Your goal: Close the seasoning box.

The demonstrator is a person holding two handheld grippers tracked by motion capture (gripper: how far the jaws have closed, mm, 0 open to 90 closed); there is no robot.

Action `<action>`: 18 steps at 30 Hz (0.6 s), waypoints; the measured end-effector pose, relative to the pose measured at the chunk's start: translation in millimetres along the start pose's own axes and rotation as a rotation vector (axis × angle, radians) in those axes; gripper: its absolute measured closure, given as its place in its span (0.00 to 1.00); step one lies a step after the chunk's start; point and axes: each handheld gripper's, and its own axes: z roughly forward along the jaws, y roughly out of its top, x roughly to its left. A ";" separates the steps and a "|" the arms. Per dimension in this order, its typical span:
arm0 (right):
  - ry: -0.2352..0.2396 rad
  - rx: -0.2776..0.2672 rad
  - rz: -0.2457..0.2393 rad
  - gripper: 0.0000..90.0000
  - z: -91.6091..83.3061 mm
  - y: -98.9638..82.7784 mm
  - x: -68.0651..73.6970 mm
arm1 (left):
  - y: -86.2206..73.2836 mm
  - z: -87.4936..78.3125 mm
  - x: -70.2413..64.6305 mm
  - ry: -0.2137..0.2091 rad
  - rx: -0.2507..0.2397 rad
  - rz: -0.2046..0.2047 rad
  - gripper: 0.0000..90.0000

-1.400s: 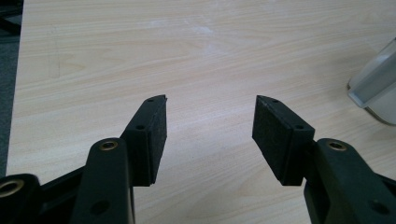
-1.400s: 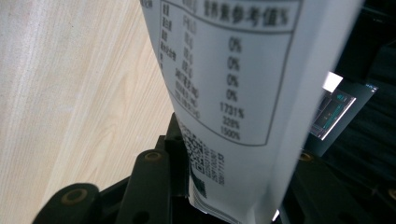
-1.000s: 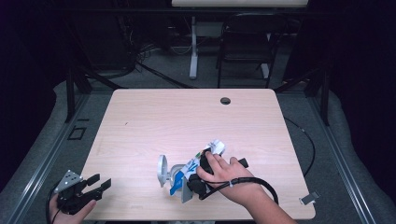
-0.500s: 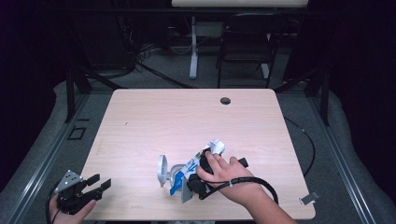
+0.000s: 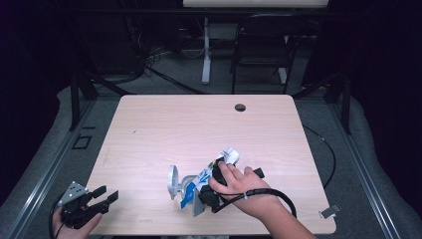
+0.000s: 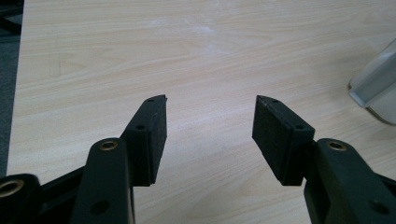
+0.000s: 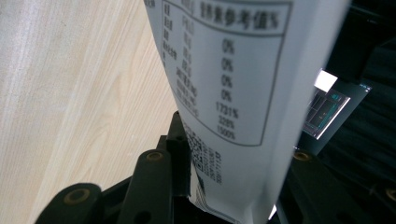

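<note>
Right gripper view looks straight along the jaws of the right gripper (image 7: 224,186), which stand part closed on a white pouch (image 7: 233,88) printed with a table of figures; the left pad presses the pouch's face, and the other side is hidden behind the film. From the high view the same pouch (image 5: 215,172) lies tilted near the front edge of the counter (image 5: 199,124), right of centre, its crumpled top pointing far and right, with the right hand (image 5: 239,186) wrapped over the gripper. Just left of it sits a small grey container with a round lid (image 5: 174,181) upright beside it.

The step in hand looks like tipping the pouch toward that container. To do it well, I would keep the squeeze gentle so the film does not buckle, and steer the lower end over the opening before tilting.

Near the counter's left corner the left gripper (image 5: 102,195) hovers with jaws wide apart and nothing between them (image 6: 208,126); it could steady the container.
</note>
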 end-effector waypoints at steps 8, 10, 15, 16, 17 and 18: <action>-0.001 -0.008 -0.002 0.75 -0.1 0.7 -0.2 | 0.0 0.1 0.1 0.000 0.000 0.000 0.51; 0.000 -0.006 -0.004 0.75 -0.3 1.0 -0.2 | -0.1 0.1 0.3 0.000 0.000 -0.002 0.51; -0.002 -0.005 -0.011 0.75 -0.6 1.8 -0.2 | -0.5 0.1 1.0 -0.001 0.001 -0.003 0.51; -0.001 -0.003 -0.010 0.75 -0.8 1.9 0.0 | -0.4 0.1 0.9 -0.001 0.002 -0.003 0.51; -0.002 -0.003 -0.011 0.75 -0.8 2.0 0.1 | -0.3 -0.1 0.9 0.001 0.004 -0.002 0.51; -0.002 -0.004 -0.011 0.75 -0.8 2.0 0.1 | -0.3 -0.1 0.7 0.001 0.004 -0.002 0.51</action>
